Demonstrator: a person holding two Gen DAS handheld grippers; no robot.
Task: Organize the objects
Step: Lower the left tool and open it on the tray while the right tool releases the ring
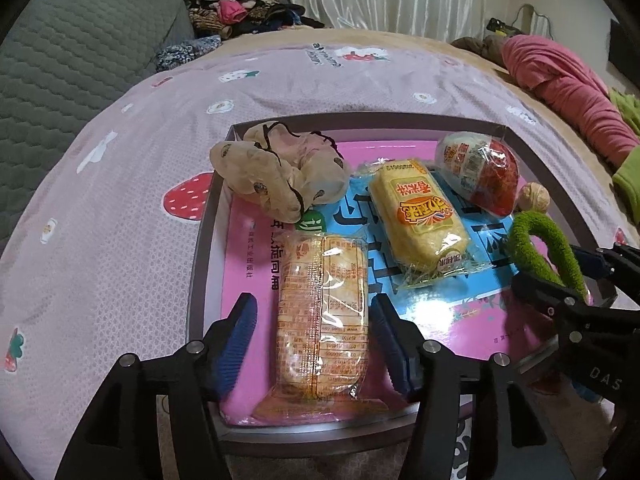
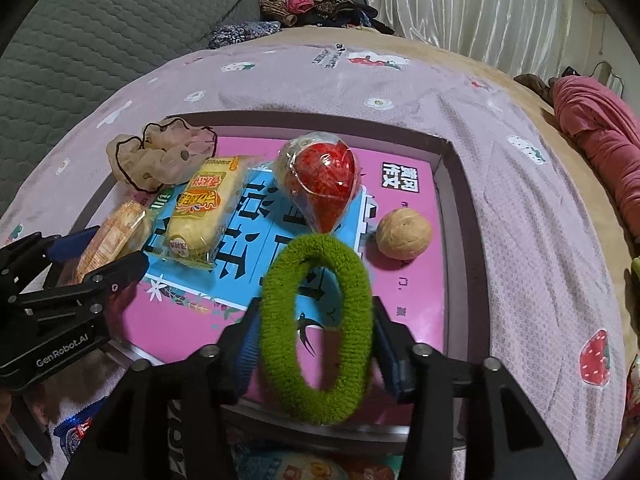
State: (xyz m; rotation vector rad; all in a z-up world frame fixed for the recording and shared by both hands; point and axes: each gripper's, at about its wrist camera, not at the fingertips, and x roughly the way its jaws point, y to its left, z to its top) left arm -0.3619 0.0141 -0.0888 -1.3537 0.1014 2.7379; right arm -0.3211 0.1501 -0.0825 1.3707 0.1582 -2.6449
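Observation:
A shallow grey box (image 1: 216, 204) (image 2: 456, 216) with a pink and blue book as its floor lies on the bed. In it are a beige scrunchie (image 1: 276, 172) (image 2: 160, 160), a yellow snack pack (image 1: 420, 216) (image 2: 200, 212), a red and white egg-shaped pack (image 1: 480, 172) (image 2: 324, 184), a walnut (image 1: 534, 197) (image 2: 404, 238) and an orange cracker pack (image 1: 324, 320) (image 2: 112, 236). My left gripper (image 1: 314, 344) (image 2: 96, 252) is open, its jaws either side of the cracker pack. My right gripper (image 2: 314, 352) (image 1: 560, 276) is shut on a green fuzzy hair tie (image 2: 316, 328) (image 1: 544, 248), held above the box's near edge.
The bed has a pink strawberry-print sheet (image 1: 120, 240) (image 2: 540, 240). A grey quilted pillow (image 1: 72, 60) and a clothes pile (image 1: 240, 4) lie at the back left, a pink garment (image 1: 568, 92) at the right. A blue snack wrapper (image 2: 76, 432) lies near the front.

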